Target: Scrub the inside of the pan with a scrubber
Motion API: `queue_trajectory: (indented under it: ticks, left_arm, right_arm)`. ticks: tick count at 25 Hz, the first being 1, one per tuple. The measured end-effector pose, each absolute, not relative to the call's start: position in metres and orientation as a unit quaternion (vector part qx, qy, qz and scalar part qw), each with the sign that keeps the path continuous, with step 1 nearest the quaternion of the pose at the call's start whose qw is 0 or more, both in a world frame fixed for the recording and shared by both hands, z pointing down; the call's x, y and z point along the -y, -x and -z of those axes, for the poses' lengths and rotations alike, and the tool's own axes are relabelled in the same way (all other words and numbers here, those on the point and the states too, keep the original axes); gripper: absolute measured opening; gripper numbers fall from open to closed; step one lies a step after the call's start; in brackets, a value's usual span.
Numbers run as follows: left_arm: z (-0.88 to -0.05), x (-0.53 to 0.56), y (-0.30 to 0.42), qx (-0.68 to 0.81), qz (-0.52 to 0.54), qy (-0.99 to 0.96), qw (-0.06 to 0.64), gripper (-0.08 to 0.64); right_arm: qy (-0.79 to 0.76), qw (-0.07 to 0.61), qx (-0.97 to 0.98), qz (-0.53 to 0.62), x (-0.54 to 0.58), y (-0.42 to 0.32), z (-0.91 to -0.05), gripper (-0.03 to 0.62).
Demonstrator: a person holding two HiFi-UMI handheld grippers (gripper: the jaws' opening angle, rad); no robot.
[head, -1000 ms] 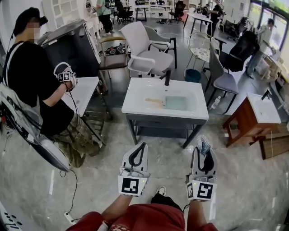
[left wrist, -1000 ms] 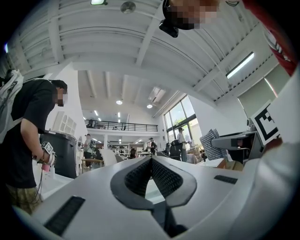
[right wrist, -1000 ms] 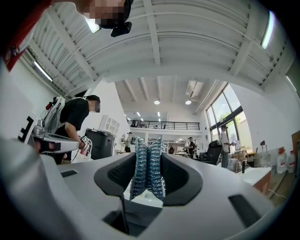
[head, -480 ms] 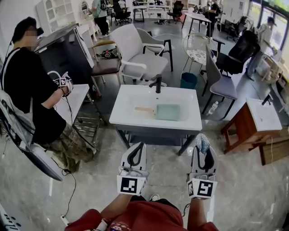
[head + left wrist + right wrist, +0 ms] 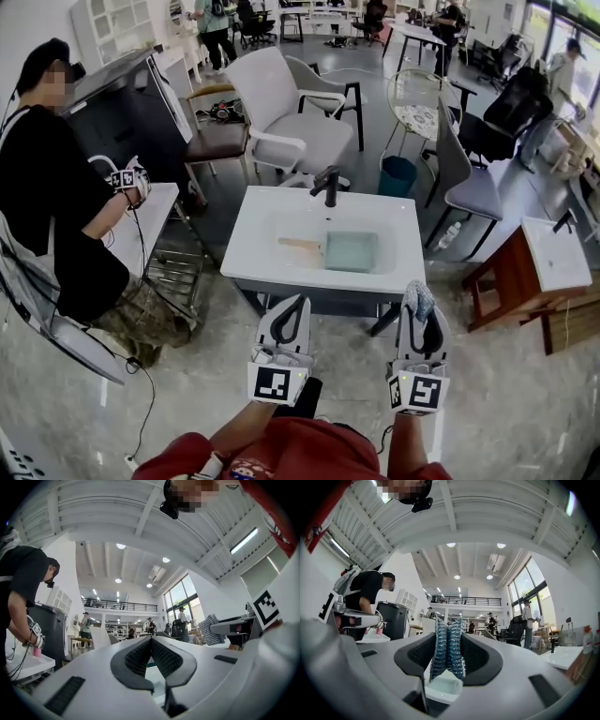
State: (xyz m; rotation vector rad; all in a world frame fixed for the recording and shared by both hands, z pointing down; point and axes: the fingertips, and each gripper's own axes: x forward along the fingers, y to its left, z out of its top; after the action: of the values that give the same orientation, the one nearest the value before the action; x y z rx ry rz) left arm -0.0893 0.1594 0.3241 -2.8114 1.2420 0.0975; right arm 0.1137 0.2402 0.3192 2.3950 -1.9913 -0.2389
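Closer now than a second ago, the white sink (image 5: 267,246) has come up toward my two grippers as I approach it.

Left gripper (image 5: 296,306): jaws closed tip to tip with nothing between them, seen plainly in the left gripper view (image 5: 151,642).

Right gripper (image 5: 419,314): jaws clamped on the blue mesh scrubber (image 5: 448,645), which stands upright between the pads and sticks out past their tips.

The pan (image 5: 352,251), square and pale teal, sits in the sink basin below the black faucet (image 5: 328,184), with its wooden handle (image 5: 298,244) pointing to my left. It looks empty, though I cannot tell if any water lies in it. The basin holds nothing else that I can make out.

Step in hand, as I judge it: the reach to the pan. To do it well, I should open the left jaws and steady the handle, then bring the scrubber's exposed end down flat on the pan floor, so that the mesh rubs rather than the jaw tips.
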Motion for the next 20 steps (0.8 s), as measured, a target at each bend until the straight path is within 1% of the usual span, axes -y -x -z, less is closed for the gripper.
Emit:
queue_trajectory:
  ticks: [12, 20]
  left_arm:
    - [-0.324, 0.003, 0.076, -0.391, -0.045, 0.919, 0.035, 0.014]
    - [-0.338, 0.068, 0.057, -0.378, -0.041, 0.925, 0.024, 0.014]
  right_arm:
    - [-0.763, 0.022, 0.64, 0.088, -0.075, -0.114, -0.316, 0.179]
    - [-0.771, 0.033, 0.63, 0.084, -0.017, -0.129, -0.329, 0.179]
